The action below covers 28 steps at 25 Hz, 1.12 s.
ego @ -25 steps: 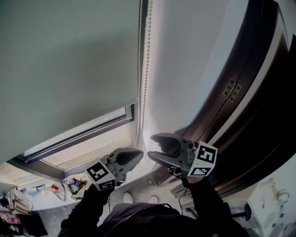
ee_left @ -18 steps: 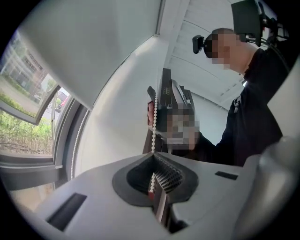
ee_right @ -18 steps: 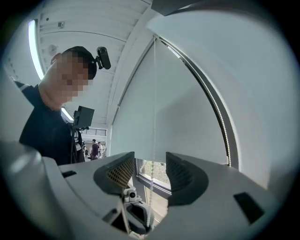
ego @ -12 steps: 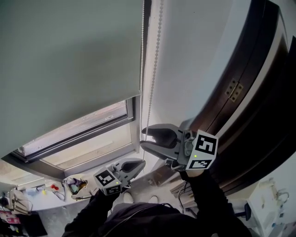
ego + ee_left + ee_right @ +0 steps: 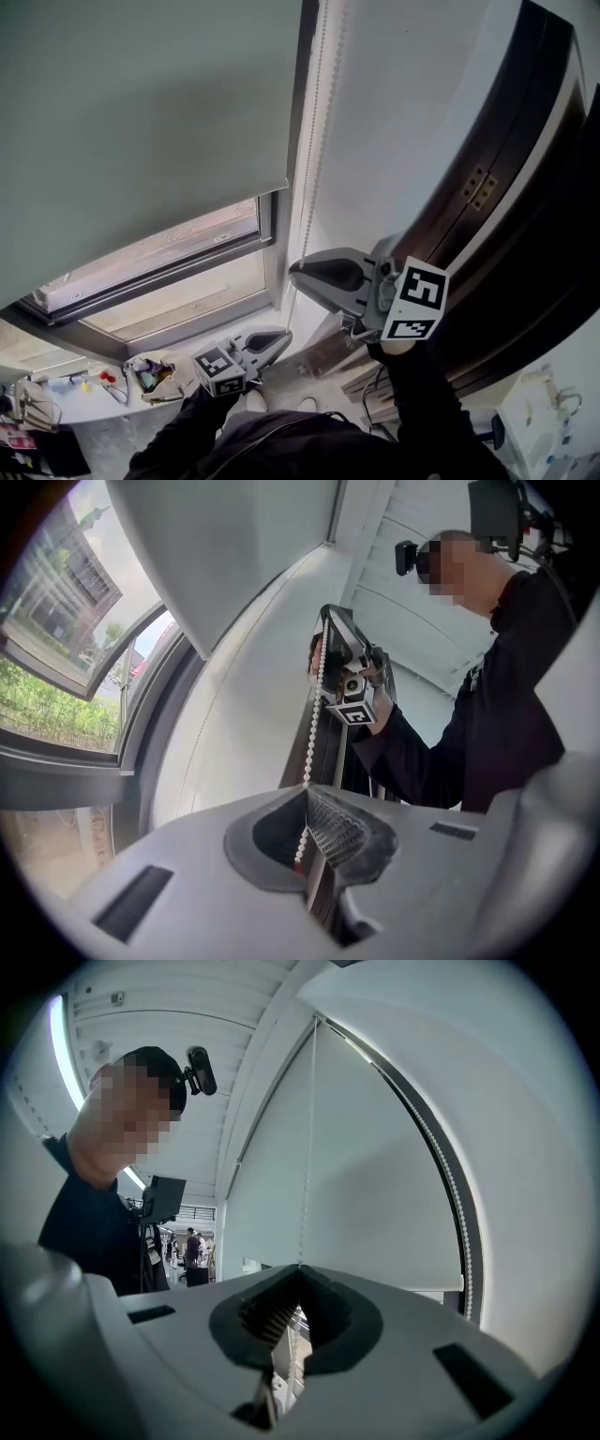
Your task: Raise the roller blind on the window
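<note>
The grey roller blind [image 5: 141,122] covers the upper window, and its bottom bar hangs above a strip of bare glass. A white bead chain [image 5: 314,150] runs down the blind's right edge. My right gripper [image 5: 295,272] is shut on the chain, with the strand rising from its jaw tips [image 5: 300,1267]. Lower down, my left gripper [image 5: 286,335] is shut on the same chain [image 5: 317,705], whose beads pass between its pads [image 5: 305,794]. In the left gripper view the right gripper [image 5: 324,611] holds the chain straight above.
A dark wooden door frame [image 5: 487,216] with a brass hinge [image 5: 480,187] curves down the right side. White wall [image 5: 394,112] lies between it and the chain. The window frame [image 5: 187,272] sits below the blind. Clutter [image 5: 150,370] lies at lower left.
The right gripper's jaws have gone from wide open to shut on the chain, a little higher up. The left gripper has dropped lower with the chain. More glass shows under the blind.
</note>
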Tool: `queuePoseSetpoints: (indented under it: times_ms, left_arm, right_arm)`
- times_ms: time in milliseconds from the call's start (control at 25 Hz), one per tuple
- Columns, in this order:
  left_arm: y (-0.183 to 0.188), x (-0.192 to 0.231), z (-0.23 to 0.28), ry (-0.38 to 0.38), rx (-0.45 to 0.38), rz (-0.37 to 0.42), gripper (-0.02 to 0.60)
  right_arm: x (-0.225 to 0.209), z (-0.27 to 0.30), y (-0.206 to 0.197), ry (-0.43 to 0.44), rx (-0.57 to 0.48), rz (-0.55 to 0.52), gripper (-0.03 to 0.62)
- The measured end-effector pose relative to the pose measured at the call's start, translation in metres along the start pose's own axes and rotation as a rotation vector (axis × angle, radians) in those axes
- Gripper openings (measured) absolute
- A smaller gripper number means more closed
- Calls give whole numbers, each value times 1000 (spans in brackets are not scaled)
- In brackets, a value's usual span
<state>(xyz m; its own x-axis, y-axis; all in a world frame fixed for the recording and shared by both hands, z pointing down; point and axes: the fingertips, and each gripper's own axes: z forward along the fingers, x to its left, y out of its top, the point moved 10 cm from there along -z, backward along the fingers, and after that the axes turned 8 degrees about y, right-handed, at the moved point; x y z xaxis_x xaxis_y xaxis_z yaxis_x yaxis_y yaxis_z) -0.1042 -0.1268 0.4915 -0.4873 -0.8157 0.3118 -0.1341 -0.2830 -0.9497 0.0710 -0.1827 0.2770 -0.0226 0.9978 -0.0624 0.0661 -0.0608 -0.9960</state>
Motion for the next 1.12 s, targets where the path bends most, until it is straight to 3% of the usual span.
queuePoseSetpoints:
  times_ms: [200,400,600,840,1120]
  left_arm:
    - [17,5,-10,76,4,43,12]
    - [49,8,-21,98,-56,105,14]
    - [91,6,-28,48,-177,150,86]
    - [134,-8,-20,-18,-166,184,154]
    - [162,-21,1,-92,-127,265,158]
  right_arm:
    - [-1,-5,1,-70,43,-71,6]
    - [1,-2,-23,-74,112,-46,6]
    - [1,4,-90,-80,185,57,6]
    - [14,7,-154,-50,173,127,6]
    - [27,7,-185,-13,166,164,6]
